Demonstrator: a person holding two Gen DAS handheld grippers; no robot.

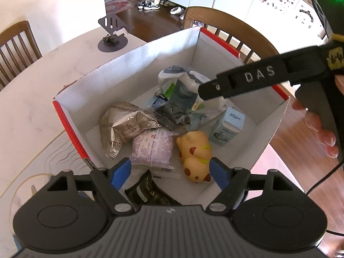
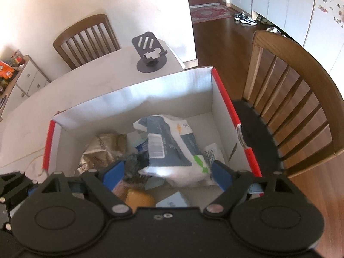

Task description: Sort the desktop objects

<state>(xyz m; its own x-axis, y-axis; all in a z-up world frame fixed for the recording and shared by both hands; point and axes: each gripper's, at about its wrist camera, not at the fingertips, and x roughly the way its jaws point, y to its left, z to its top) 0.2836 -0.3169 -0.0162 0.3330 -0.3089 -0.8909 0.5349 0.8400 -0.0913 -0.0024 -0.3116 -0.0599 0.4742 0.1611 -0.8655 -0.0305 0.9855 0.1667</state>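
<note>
Jaws of both grippers (image 1: pixel 171 172) (image 2: pixel 167 175) spread, empty

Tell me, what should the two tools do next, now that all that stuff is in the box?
Probably lift both away from the box and go looking for another thing to sort. The left tool and the right tool both stand open with nothing in them. The yellow toy, the white bag and the snack packets already lie loose in the box.
</note>
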